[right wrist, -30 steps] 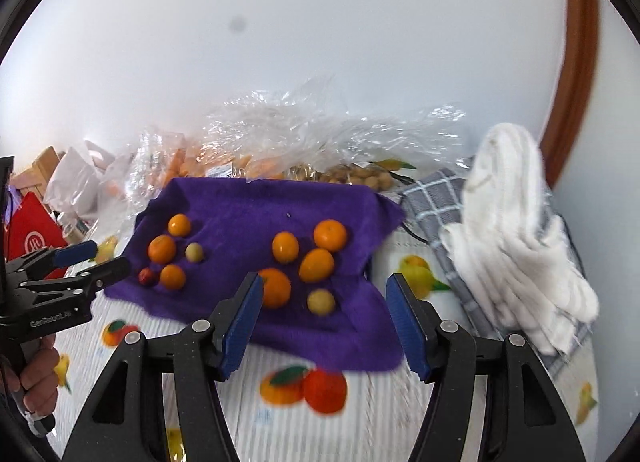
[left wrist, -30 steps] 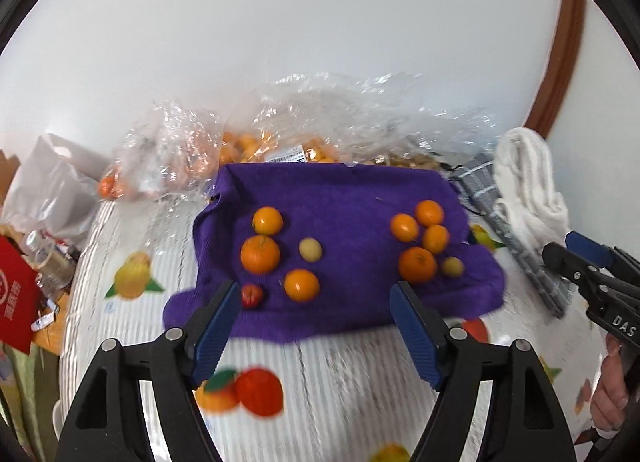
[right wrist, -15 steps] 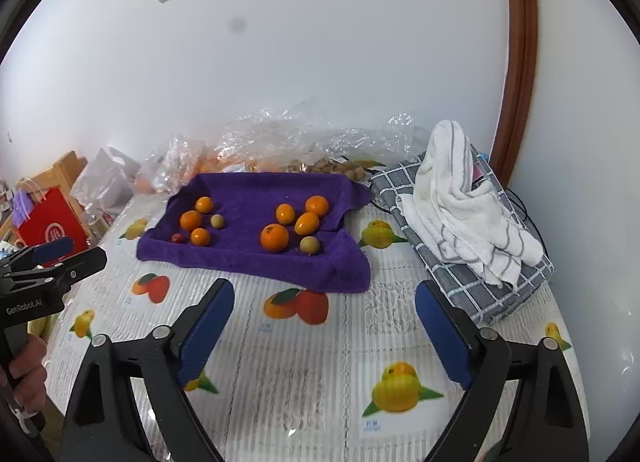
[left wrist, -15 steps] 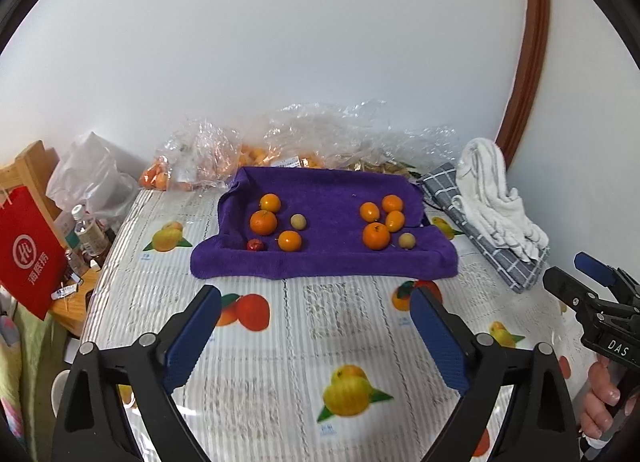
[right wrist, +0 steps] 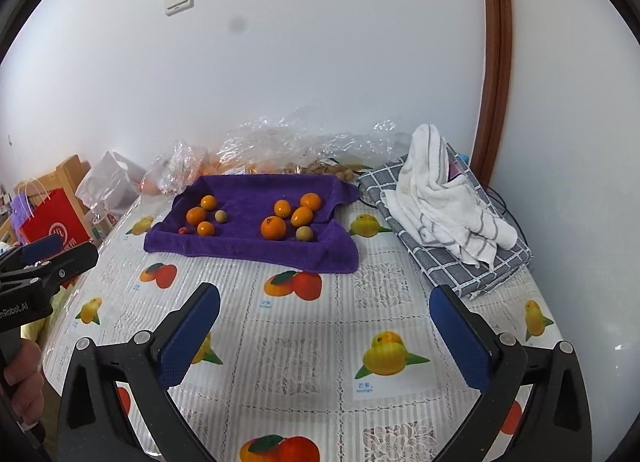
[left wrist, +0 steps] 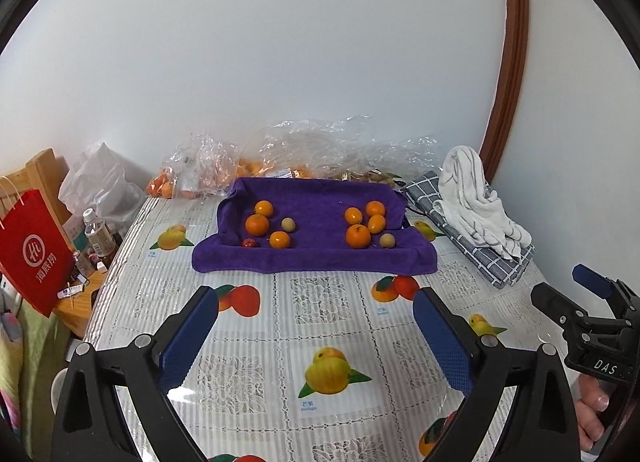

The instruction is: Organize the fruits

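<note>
Your left gripper (left wrist: 316, 336) and right gripper (right wrist: 324, 338) both stood spread wide, nothing between the blue pads; their jaws had just been opening, the right from about half-closed. A second earlier each gripper hung close over the near hem of the purple towel (left wrist: 316, 258); here both had drawn back, so the towel lay well ahead of the fingertips, with bare fruit-print table (left wrist: 320, 302) between. The fruits sat on the towel in two groups: a left cluster (left wrist: 266, 226) of three oranges, one pale fruit and one small red one, ahead and slightly left of your left gripper; a right cluster (left wrist: 366, 224) of four oranges and one pale fruit, ahead and slightly right of it. Clear bags (left wrist: 304, 154) lay beyond the towel, and a white striped cloth (right wrist: 444, 198) on a grey checked cloth (right wrist: 448, 262) lay ahead-right of your right gripper.
</note>
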Action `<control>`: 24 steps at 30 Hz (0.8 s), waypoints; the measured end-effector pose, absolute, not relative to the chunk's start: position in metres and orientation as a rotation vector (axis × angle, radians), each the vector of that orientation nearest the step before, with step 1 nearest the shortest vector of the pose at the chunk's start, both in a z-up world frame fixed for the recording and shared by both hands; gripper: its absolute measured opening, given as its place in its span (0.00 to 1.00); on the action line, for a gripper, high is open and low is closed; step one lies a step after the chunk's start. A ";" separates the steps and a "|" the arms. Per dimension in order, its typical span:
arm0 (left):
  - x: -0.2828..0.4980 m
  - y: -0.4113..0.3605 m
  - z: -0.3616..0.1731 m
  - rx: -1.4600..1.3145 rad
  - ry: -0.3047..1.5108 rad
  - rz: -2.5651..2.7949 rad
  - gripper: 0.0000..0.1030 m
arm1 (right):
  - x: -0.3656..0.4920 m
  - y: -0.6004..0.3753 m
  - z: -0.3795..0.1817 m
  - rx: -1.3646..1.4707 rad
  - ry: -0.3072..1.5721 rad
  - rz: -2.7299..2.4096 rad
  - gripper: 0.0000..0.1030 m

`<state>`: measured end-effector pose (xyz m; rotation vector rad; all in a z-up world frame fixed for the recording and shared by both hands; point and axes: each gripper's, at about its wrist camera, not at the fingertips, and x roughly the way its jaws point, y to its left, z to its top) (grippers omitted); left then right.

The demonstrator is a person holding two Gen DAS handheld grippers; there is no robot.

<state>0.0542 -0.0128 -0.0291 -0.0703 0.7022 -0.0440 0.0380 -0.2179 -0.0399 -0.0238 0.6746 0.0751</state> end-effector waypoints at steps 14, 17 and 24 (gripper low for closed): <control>0.050 -0.016 -0.026 -0.060 0.693 -0.032 0.96 | 0.033 -0.225 -0.038 -0.011 0.671 0.065 1.00; 0.050 -0.015 -0.026 -0.064 0.694 -0.033 0.96 | 0.034 -0.225 -0.039 -0.009 0.675 0.065 1.00; 0.051 -0.014 -0.026 -0.067 0.696 -0.030 0.96 | 0.033 -0.224 -0.039 -0.008 0.674 0.064 1.00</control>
